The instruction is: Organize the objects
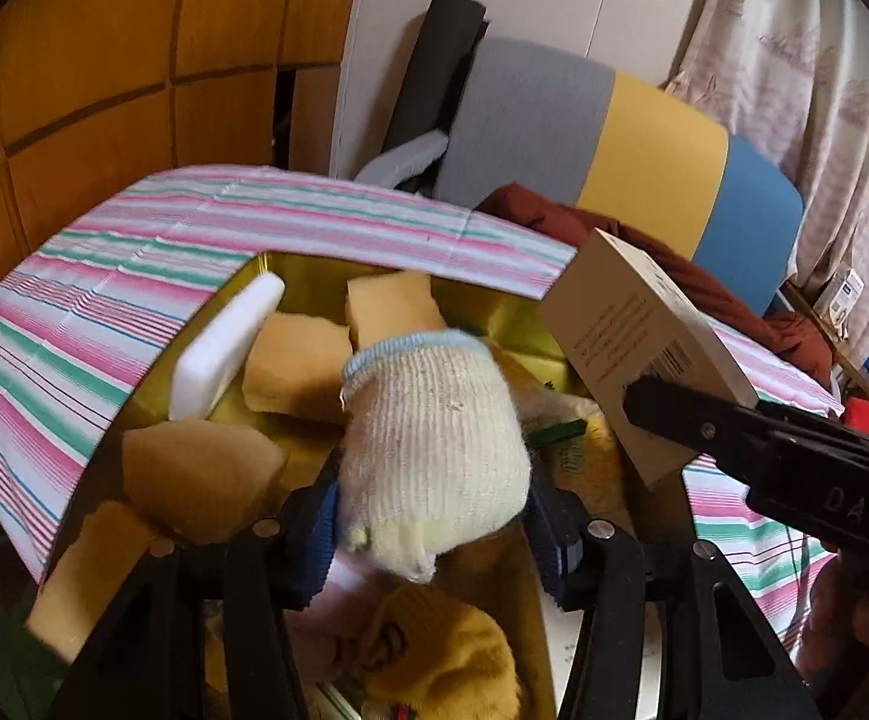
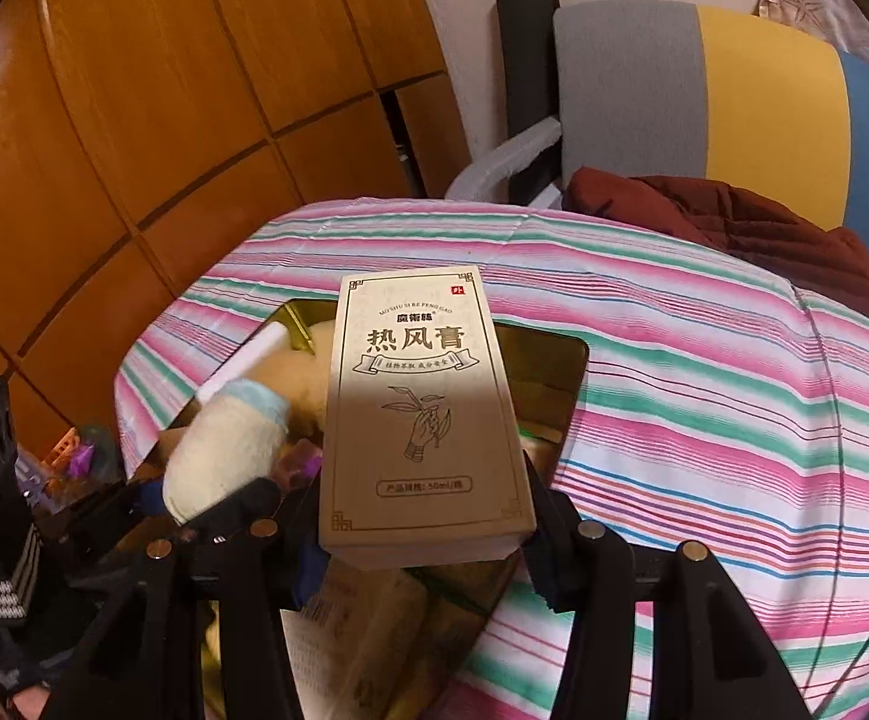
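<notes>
My left gripper [image 1: 434, 534] is shut on a cream knitted glove with a light blue cuff [image 1: 434, 438], held over an open gold-lined box [image 1: 314, 282]. The glove also shows in the right wrist view [image 2: 227, 450]. My right gripper [image 2: 422, 534] is shut on a tan carton with Chinese print [image 2: 428, 408], held over the same box [image 2: 554, 372]. The carton shows at the right of the left wrist view [image 1: 644, 354]. Inside the box lie tan sponge pieces [image 1: 296, 366], a white block [image 1: 224, 348] and a yellow knitted item [image 1: 440, 654].
The box sits on a pink, green and white striped cloth [image 1: 104, 300]. A maroon garment [image 2: 734, 222] lies at the back by a grey, yellow and blue cushion [image 2: 734, 90]. Wooden panels [image 2: 164, 90] stand to the left.
</notes>
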`<act>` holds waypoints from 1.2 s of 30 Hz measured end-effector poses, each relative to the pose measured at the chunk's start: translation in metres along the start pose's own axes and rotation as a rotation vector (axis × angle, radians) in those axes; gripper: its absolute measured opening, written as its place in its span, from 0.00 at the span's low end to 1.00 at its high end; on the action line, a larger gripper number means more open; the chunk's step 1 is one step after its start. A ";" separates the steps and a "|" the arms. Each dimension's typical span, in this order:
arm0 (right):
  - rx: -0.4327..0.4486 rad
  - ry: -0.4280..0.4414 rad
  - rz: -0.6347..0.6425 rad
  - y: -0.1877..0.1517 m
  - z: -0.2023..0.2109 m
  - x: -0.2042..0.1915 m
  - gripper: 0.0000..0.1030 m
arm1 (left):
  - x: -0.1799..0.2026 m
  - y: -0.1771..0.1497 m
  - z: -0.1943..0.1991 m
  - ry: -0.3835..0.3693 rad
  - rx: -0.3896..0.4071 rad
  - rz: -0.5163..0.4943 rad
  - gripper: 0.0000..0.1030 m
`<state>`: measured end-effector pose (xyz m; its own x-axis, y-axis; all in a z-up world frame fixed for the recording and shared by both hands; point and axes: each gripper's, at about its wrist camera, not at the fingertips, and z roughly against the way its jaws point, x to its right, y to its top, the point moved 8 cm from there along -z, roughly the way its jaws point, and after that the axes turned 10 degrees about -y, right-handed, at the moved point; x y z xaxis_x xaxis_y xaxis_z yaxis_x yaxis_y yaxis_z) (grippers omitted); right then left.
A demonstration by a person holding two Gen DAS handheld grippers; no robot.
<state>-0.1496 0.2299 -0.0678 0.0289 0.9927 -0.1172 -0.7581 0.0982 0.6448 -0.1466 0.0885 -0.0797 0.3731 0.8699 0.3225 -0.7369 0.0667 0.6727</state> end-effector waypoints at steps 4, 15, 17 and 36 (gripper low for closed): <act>-0.043 -0.026 -0.008 0.001 -0.019 -0.002 0.53 | -0.005 -0.002 0.003 -0.006 0.005 0.026 0.70; -0.025 0.061 0.005 -0.006 -0.010 -0.012 0.54 | -0.005 -0.014 0.063 0.039 0.143 0.007 1.00; -0.018 0.058 0.026 -0.005 -0.010 -0.017 0.54 | -0.003 -0.017 0.068 0.043 0.139 0.005 1.00; 0.062 0.033 0.220 -0.013 0.020 -0.063 0.54 | -0.013 -0.042 0.084 0.083 0.103 0.058 1.00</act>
<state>-0.1287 0.1676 -0.0538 -0.1549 0.9879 0.0072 -0.7024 -0.1152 0.7024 -0.0728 0.0332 -0.0562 0.2801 0.9087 0.3094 -0.6926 -0.0319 0.7207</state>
